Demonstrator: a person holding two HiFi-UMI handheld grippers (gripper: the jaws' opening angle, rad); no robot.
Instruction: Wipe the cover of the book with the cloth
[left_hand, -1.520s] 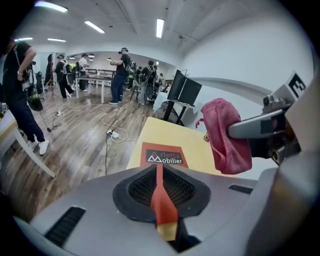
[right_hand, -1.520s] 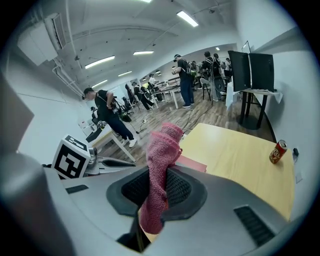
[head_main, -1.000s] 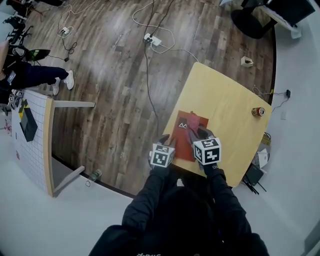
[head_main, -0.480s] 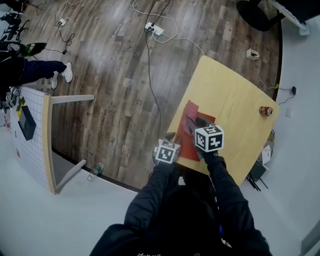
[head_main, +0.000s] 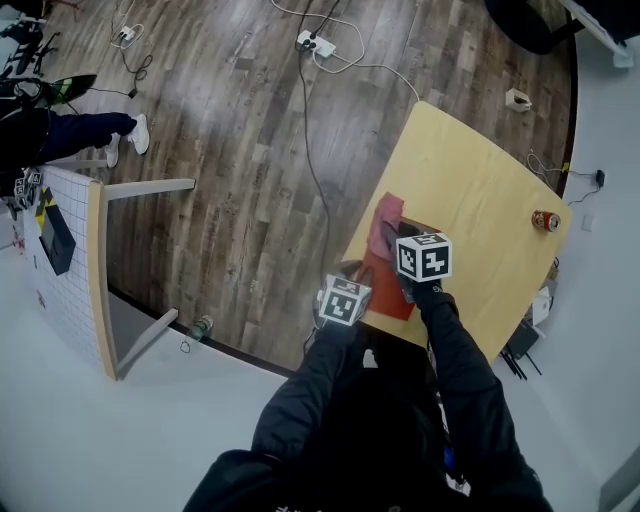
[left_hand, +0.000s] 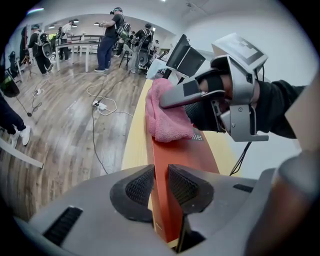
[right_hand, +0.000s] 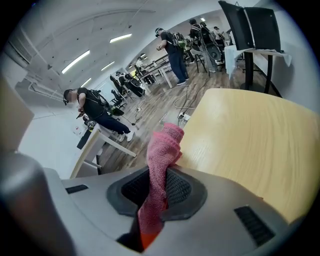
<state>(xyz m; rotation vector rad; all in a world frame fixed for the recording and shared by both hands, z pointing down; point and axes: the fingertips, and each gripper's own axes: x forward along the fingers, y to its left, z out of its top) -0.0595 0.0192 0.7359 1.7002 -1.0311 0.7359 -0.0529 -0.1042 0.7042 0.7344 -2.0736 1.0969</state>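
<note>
— What's your left gripper doing?

— My left gripper (left_hand: 161, 187) is clamped on the near end of the red book (left_hand: 182, 160); one ribbed pad presses each side of it, and the cover stretches away from the jaws.

— And the right one?

— My right gripper (right_hand: 159, 187) is closed on the pink cloth (right_hand: 162, 155); the cloth runs up between the jaws and bunches out past their tips.

— Where does the cloth meet the book?

— At the book's far end; the left gripper view shows the bunch touching the cover there, with one finger of my right gripper lying over the top of it.

— Where is the book itself?

— On the yellow table (head_main: 470, 190), by the near left edge; my two grippers are at opposite ends of it.

— Anything else around?

— A can (head_main: 545, 221) stands near the table's far right side, well apart from the book; beyond the table's left edge there's wood floor with cables and a white power strip (head_main: 315, 43); several people stand further back in the room.
</note>
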